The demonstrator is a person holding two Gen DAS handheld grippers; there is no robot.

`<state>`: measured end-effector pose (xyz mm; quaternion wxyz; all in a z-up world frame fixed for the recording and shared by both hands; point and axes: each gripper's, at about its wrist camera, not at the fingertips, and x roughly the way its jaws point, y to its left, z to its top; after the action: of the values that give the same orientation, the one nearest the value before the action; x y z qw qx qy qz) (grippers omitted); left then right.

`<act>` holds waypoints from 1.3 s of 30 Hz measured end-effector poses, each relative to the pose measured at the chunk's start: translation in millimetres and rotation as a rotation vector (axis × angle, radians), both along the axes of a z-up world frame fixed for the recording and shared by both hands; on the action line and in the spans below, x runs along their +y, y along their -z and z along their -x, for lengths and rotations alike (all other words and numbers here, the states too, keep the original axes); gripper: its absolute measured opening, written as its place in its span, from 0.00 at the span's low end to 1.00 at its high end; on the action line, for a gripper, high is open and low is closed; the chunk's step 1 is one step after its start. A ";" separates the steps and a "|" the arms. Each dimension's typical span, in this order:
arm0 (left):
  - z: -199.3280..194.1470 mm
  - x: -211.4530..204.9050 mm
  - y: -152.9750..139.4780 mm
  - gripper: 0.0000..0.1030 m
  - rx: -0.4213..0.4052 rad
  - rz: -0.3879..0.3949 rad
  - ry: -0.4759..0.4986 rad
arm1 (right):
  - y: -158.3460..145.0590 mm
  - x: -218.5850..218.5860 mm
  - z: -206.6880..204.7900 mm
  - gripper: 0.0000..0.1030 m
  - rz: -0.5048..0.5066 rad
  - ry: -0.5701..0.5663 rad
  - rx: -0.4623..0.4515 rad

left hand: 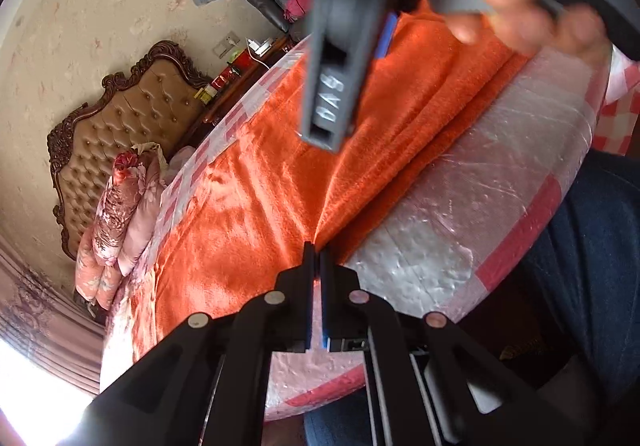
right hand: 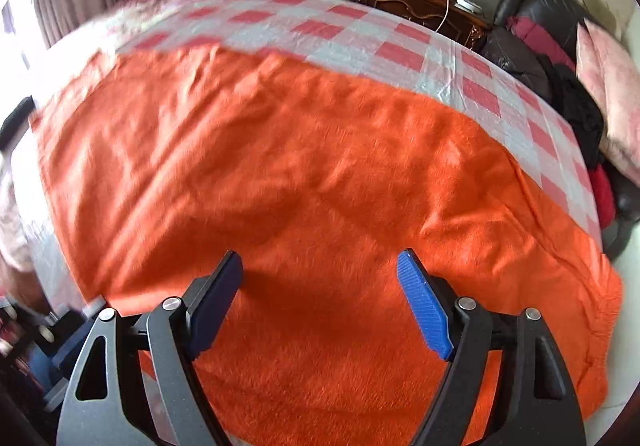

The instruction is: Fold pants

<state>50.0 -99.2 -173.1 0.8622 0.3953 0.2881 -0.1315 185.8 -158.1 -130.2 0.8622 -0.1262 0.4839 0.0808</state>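
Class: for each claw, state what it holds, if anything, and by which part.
The left claw is shut on the orange pants, pinching a fold at their near edge. The right claw is open above the fabric, holding nothing.

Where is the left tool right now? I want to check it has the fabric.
In the left wrist view, the left tool sits bottom centre, shut on the near edge of the orange pants, beside the checked bed cover.

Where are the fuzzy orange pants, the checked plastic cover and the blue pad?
fuzzy orange pants [right hand: 320, 173]: right wrist view, middle of the spread cloth.
red-and-white checked plastic cover [right hand: 360, 29]: right wrist view, bare part beyond the pants.
blue ribbed finger pad [right hand: 424, 306]: right wrist view, pad's face.
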 end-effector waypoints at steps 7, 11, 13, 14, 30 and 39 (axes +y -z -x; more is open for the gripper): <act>-2.6 35.6 -13.9 0.40 0.032 0.122 -0.061 | -0.4 3.1 11.9 0.78 0.108 -0.006 -0.046; -6.1 81.9 -31.7 0.44 0.084 0.247 -0.160 | -3.7 1.8 11.1 0.80 0.154 0.022 -0.032; -12.9 113.2 -44.6 0.44 0.088 0.354 -0.239 | -15.0 -0.4 4.9 0.80 0.125 0.051 -0.056; -16.9 124.1 -47.8 0.43 0.086 0.398 -0.273 | -20.5 -1.3 -1.1 0.80 0.084 0.059 -0.059; -96.7 207.4 -29.4 0.35 0.174 0.601 -0.497 | -0.2 88.4 -132.8 0.57 -0.003 0.035 -0.079; -82.8 386.9 -36.2 0.33 0.054 0.964 -0.888 | 4.0 87.9 -129.0 0.79 0.049 0.098 -0.160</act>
<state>132.8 287.6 -136.9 0.9077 -0.1951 0.3541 0.1126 314.8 -70.2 -134.2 0.8978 -0.1294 0.4207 0.0163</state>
